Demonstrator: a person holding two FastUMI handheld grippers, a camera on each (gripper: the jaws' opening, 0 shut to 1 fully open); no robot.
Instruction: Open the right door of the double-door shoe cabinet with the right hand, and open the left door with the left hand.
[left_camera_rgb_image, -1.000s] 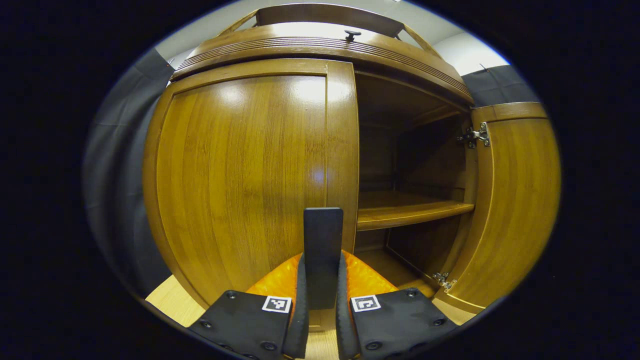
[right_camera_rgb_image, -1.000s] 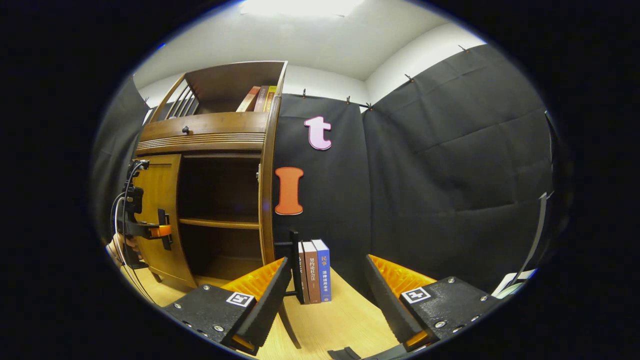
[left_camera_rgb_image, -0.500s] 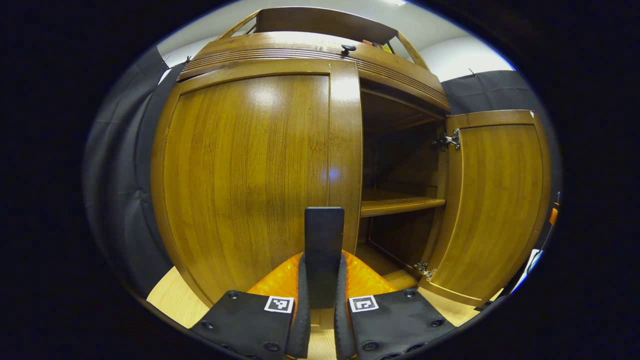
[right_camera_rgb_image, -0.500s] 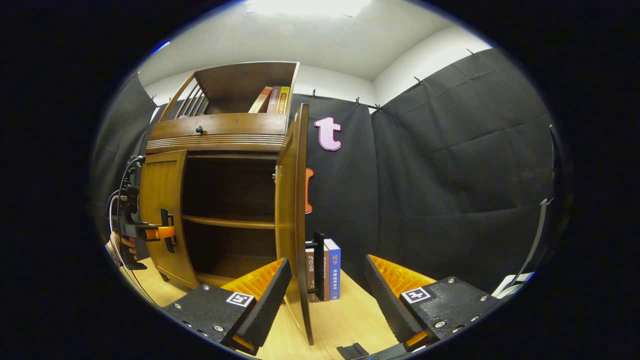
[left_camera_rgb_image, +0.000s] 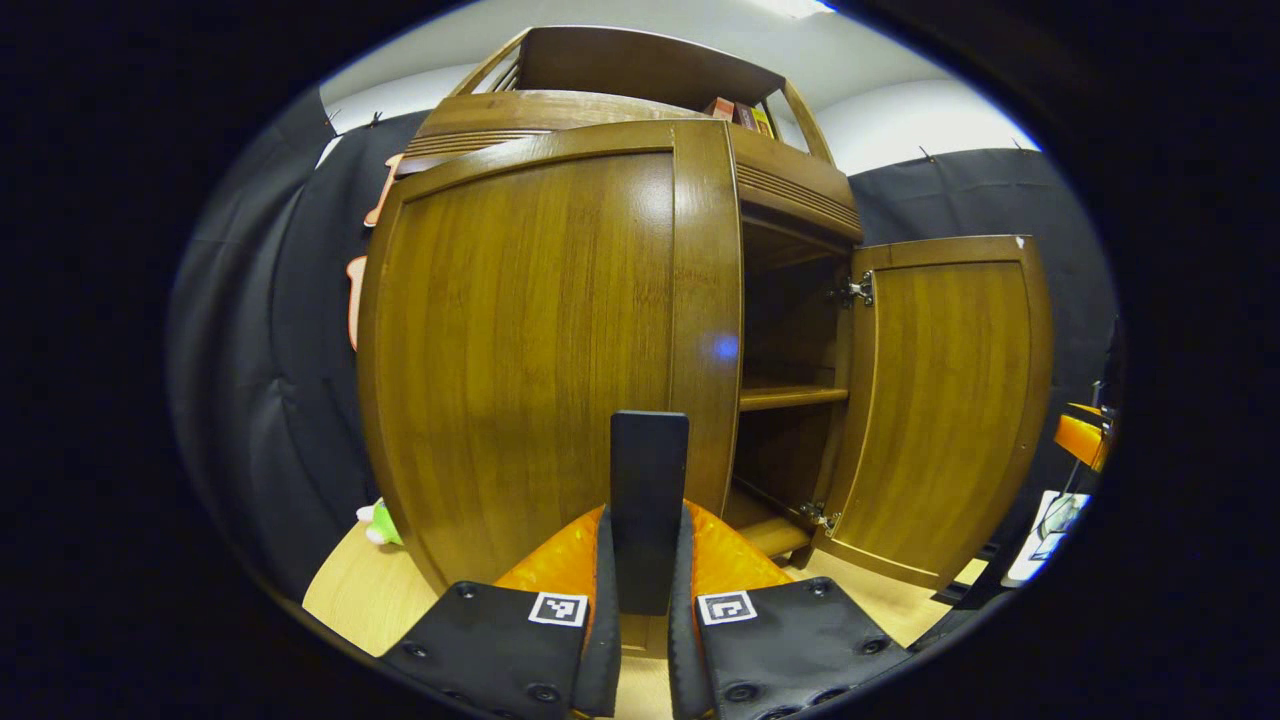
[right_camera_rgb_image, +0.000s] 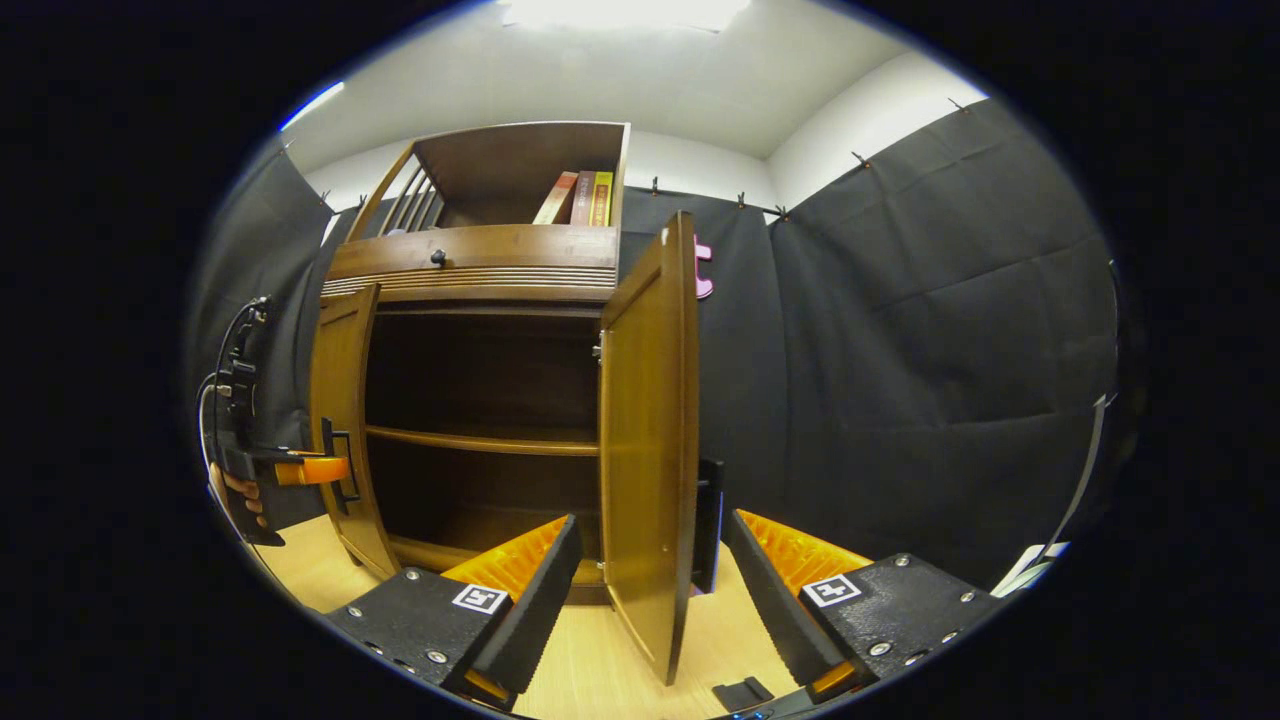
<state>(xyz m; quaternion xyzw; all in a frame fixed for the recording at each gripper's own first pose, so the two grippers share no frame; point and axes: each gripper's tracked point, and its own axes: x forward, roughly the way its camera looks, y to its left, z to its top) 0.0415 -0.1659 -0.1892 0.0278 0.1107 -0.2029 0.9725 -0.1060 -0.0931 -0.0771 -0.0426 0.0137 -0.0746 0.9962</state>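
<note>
- The left gripper (left_camera_rgb_image: 645, 640) had its fingers clamped on the dark handle (left_camera_rgb_image: 649, 500) of the left door (left_camera_rgb_image: 530, 340), which stood partly swung out from the shoe cabinet (right_camera_rgb_image: 480, 270).
- In the right gripper view, the left gripper (right_camera_rgb_image: 330, 468) gripped that handle at the door's edge, a hand (right_camera_rgb_image: 240, 492) behind it.
- The right gripper (right_camera_rgb_image: 650, 600) held its fingers wide apart, touching nothing; the right door (right_camera_rgb_image: 645, 430) stood open, edge-on between them.
- Inside, a shelf (right_camera_rgb_image: 480, 440) crossed the cabinet; books (right_camera_rgb_image: 585, 198) leaned on top.
</note>
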